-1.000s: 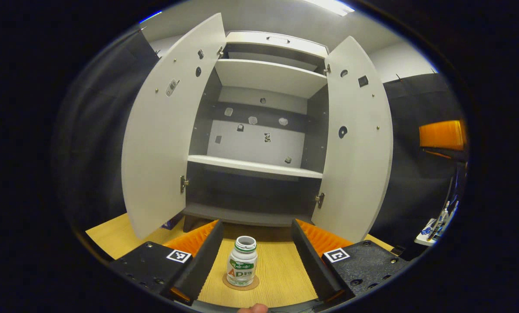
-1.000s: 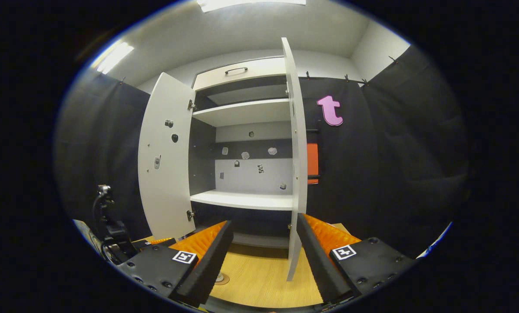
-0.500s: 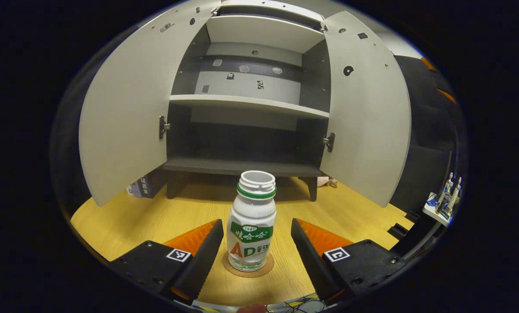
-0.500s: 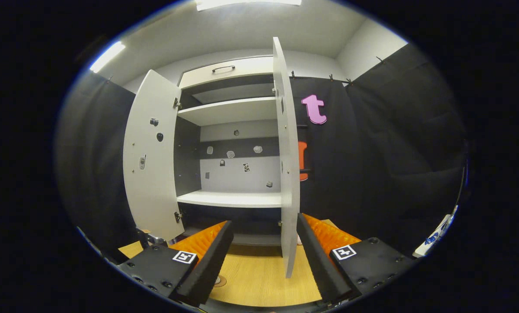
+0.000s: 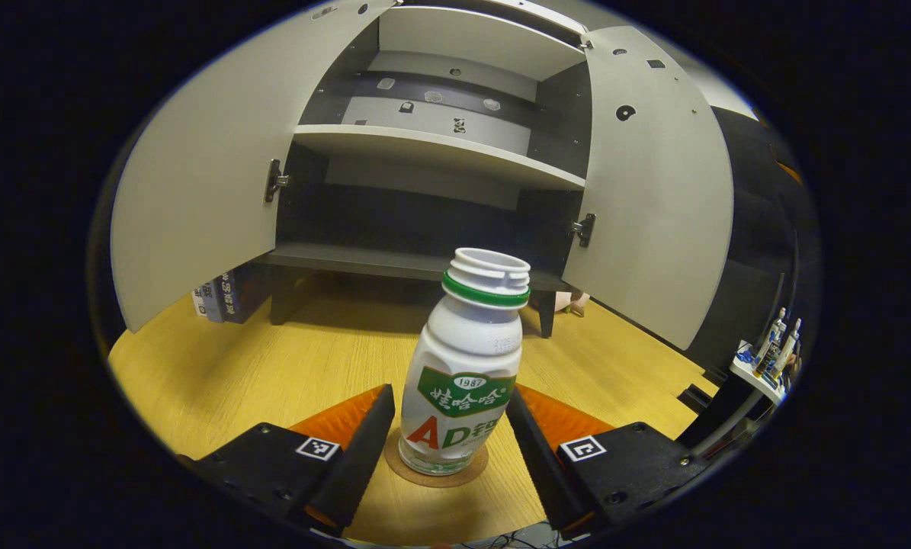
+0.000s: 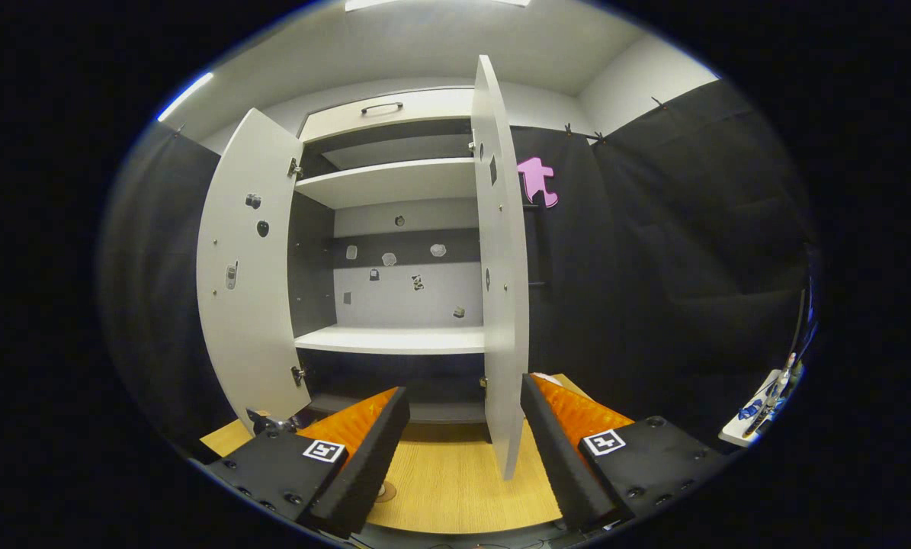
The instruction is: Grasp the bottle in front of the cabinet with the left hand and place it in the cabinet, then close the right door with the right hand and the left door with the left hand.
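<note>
A white bottle (image 5: 463,374) with a green neck ring and no cap stands upright on a round cork coaster (image 5: 436,467) on the wooden table (image 5: 272,381). My left gripper (image 5: 446,415) is open and straddles the bottle's lower half, one finger on each side. Whether the fingers touch it I cannot tell. Behind it the cabinet (image 5: 440,156) stands with its left door (image 5: 196,175) and right door (image 5: 653,191) swung wide. My right gripper (image 6: 463,427) is open and holds nothing. It faces the cabinet (image 6: 394,339), whose right door (image 6: 501,282) is seen nearly edge-on just ahead of it.
Some books (image 5: 222,297) lie under the cabinet's left side. A small white stand with bottles (image 5: 768,354) sits at the far right. The cabinet's lower compartment (image 5: 394,229) is dark and open, with bare table in front of it.
My left gripper has dropped and moved forward, so the bottle now stands between its fingers and looks much larger. The right gripper has barely shifted; the right door sits slightly further left in its view.
</note>
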